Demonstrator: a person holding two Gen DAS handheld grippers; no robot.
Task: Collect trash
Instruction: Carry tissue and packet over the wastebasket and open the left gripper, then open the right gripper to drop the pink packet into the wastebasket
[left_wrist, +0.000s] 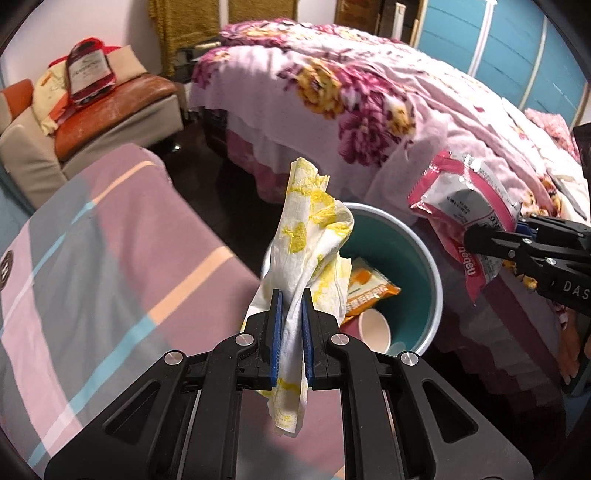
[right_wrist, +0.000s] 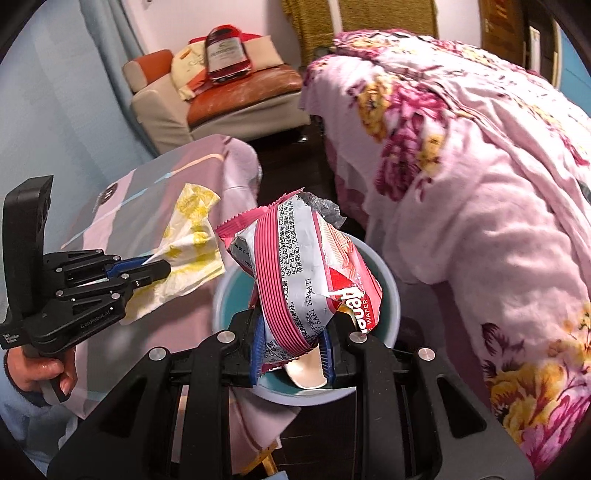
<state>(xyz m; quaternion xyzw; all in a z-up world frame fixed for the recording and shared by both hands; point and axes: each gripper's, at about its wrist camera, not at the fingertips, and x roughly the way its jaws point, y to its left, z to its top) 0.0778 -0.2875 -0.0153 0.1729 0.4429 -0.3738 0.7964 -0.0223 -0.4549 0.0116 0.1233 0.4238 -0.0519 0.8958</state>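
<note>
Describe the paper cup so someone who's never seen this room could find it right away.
Find the round teal bin on the floor between the two beds. Inside it, at the bottom, the paper cup lies on its side beside an orange snack packet. It is the only pale, round-mouthed thing in there.

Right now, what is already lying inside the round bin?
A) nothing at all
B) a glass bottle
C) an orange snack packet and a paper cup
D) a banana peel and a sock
C: in the left wrist view an orange snack packet and a pale paper cup lie inside the teal bin.
</note>
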